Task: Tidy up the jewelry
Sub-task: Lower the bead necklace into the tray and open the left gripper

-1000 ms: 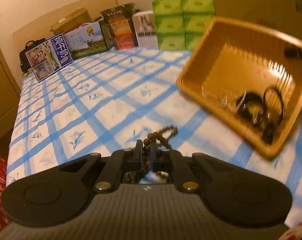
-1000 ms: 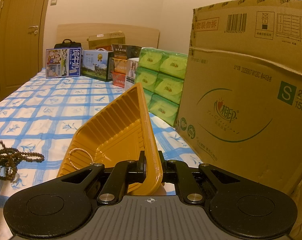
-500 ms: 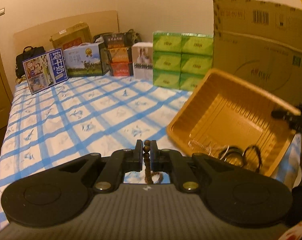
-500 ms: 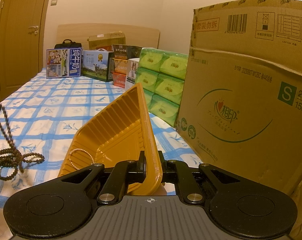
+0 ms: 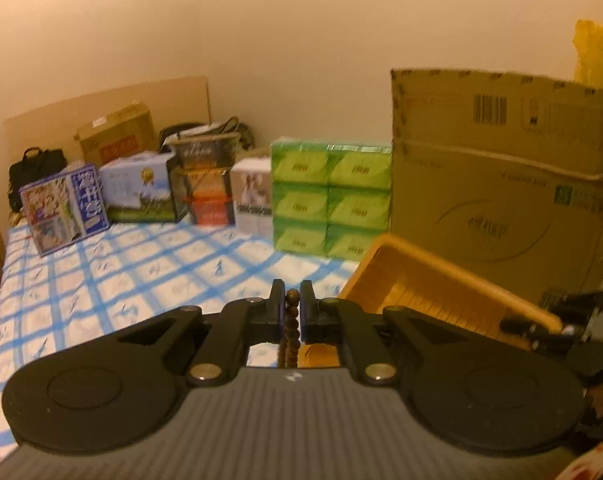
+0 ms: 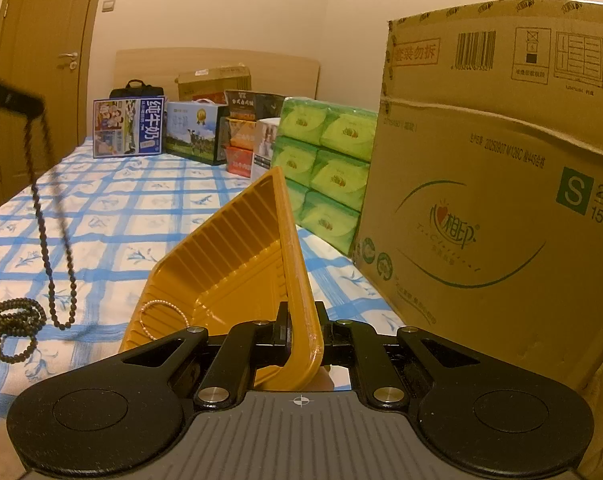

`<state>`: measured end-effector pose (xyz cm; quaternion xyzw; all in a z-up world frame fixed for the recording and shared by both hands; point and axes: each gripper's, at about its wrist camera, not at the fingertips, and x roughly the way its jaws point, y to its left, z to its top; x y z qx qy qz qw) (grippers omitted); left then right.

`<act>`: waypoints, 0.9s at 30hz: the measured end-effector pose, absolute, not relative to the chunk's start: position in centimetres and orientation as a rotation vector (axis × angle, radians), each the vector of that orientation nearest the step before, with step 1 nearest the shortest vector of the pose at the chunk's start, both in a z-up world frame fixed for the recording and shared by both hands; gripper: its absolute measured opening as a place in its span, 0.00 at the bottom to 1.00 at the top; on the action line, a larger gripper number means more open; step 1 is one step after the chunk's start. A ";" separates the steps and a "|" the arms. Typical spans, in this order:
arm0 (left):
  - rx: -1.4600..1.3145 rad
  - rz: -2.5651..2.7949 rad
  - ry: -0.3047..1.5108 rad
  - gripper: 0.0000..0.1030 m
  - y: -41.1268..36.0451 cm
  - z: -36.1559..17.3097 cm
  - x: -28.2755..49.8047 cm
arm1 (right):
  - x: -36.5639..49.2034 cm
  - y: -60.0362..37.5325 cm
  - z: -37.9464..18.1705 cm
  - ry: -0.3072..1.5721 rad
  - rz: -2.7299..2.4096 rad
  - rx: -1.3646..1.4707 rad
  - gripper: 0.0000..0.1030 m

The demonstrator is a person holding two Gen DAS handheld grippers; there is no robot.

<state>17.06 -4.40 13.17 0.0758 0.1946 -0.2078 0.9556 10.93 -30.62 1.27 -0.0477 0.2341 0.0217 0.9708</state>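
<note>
Beads are the thing to watch here. The left gripper (image 5: 292,312) is squeezed tight on a long string of dark wooden beads (image 6: 45,216), and the string hangs straight down, so its long line runs up and down. Its bottom end lies in a loose heap on the blue checked bed sheet (image 6: 113,216), to the left of the yellow tray (image 6: 229,256) in the right wrist view. The right gripper (image 6: 299,330) is pinched shut on the near rim of the yellow tray and holds it tipped up, with the open side facing the beads. A small pale bracelet (image 6: 157,314) lies inside the tray at its low end. The big cardboard box (image 6: 497,200) stands just right of the tray. I think the beads could swing and miss the tray, because so much string hangs free. The heap could also drag on the sheet and catch. If the tray tips more, the small bracelet might slide out. The beads are thin, so they might slip from the pinch too.
</note>
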 end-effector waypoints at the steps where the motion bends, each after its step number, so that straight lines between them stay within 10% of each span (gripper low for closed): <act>1: 0.153 -0.428 0.386 0.06 -4.7 13.6 17.2 | 10.9 -30.6 1.3 0.473 0.044 -0.096 0.09; 27: 0.142 -0.620 0.590 0.06 -14.8 6.6 23.1 | 11.1 -30.5 1.4 0.473 0.046 -0.083 0.09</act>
